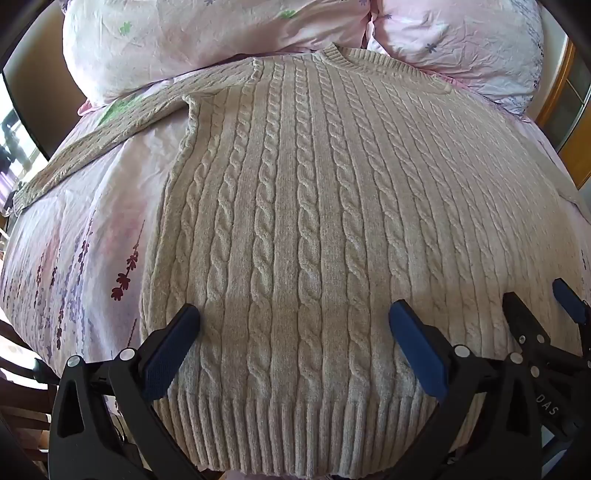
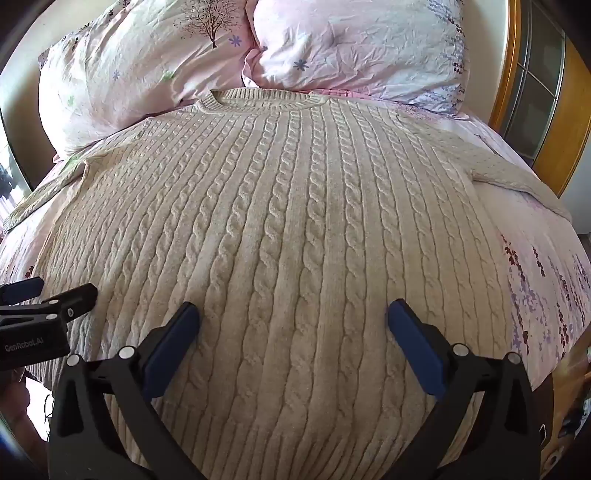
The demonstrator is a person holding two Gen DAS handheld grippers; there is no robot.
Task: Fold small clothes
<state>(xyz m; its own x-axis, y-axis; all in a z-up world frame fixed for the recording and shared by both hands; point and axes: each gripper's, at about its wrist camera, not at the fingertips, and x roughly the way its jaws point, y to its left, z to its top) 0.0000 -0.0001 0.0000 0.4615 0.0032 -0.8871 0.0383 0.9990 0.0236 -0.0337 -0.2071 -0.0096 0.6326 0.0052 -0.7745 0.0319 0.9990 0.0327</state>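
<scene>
Sweater: flat, face up on the bed, collar at the pillows, hem nearest both grippers.
Long axis: hem to collar, straight ahead of the jaws.
Sleeves: spread out sideways.
Left gripper: wide open, empty, above the hem's left half.
Right gripper: wide open, empty, above the right half; neither seems nearer.

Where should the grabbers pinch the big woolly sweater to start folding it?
Probably the sweater is best gripped at a sleeve cuff, coming from the side: both sleeves lie spread flat outward, so they likely fold in first. Both sets of jaws stand open above the ribbed hem.
</scene>
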